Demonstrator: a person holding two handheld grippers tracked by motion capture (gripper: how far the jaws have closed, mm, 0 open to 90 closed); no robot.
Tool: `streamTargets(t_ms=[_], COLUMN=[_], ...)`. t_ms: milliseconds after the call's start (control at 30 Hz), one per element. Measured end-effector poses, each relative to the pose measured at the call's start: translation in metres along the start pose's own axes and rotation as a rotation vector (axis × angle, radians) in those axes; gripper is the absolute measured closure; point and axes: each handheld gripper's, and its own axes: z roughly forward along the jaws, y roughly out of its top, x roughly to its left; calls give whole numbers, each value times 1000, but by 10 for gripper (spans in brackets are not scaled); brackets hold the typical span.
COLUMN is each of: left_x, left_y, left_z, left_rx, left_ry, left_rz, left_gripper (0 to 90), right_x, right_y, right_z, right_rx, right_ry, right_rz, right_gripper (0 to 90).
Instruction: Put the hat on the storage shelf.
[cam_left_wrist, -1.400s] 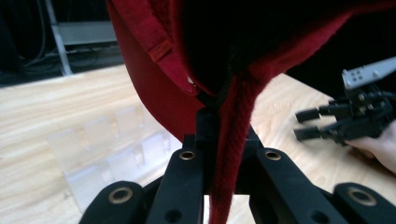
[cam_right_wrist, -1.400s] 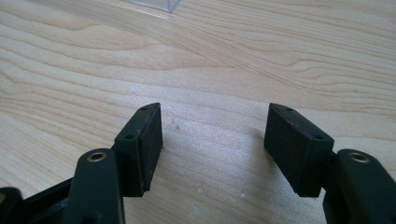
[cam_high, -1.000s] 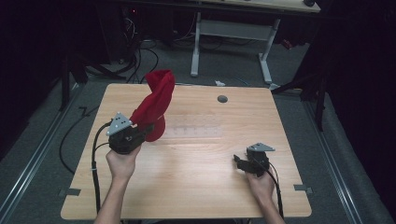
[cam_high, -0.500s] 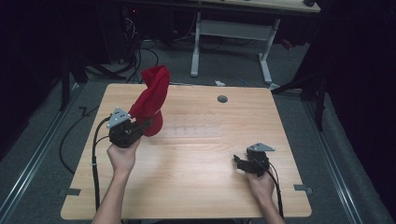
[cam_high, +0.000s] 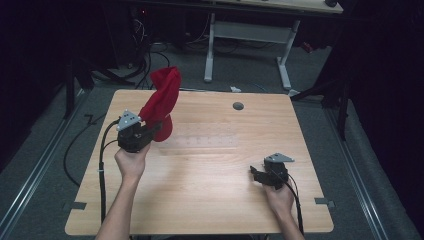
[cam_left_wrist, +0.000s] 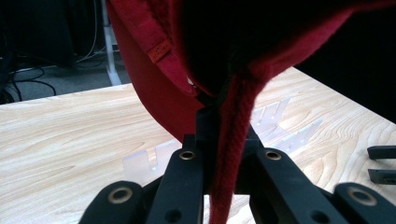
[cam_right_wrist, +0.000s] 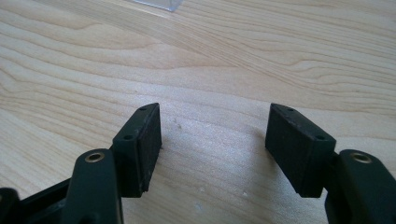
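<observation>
The left gripper is clamping a red cloth, its 2 jaws closed tight on a fold of the fabric. In the high view the cloth is rising from the jaws toward 1 o'clock, lifted above the wooden table near its far-left part, with the bulk of the fabric bunching upward past the table's far edge. In the left gripper view the red cloth is hanging right over the left gripper, a thick seam running down between the jaws toward 6 o'clock, and a small stitched tag is showing at about 11 o'clock from them.

A clear plastic rack is lying flat on the table just beside the cloth, at 3 o'clock from the left gripper; whether the cloth's lower end is touching it cannot be told.

The right gripper is sitting low over the table at the near-right, well apart from the cloth, held by the person's right hand. In the right gripper view the right gripper is standing wide open, its 2 jaws holding nothing, with bare wood between them.

A dark round grommet is sitting in the table at 12 o'clock from the rack.
</observation>
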Motion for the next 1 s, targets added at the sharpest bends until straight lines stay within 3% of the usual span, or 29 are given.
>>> streamTargets(t_ms=[267,467,767,1000], left_x=[6,10,13,15], left_y=[0,-3,-13,-16], left_z=[5,9,16,20], left_rx=[-5,-6,5,5], left_ry=[22,38,72,82], left_rz=[-4,16,78,88], left_gripper=[850,850,850,850], right_x=[0,0,0,0], right_y=[0,0,0,0], right_z=[0,0,0,0], right_rx=[0,0,0,0], right_ry=[0,0,0,0], right_rz=[0,0,0,-1], right_gripper=[364,364,364,364])
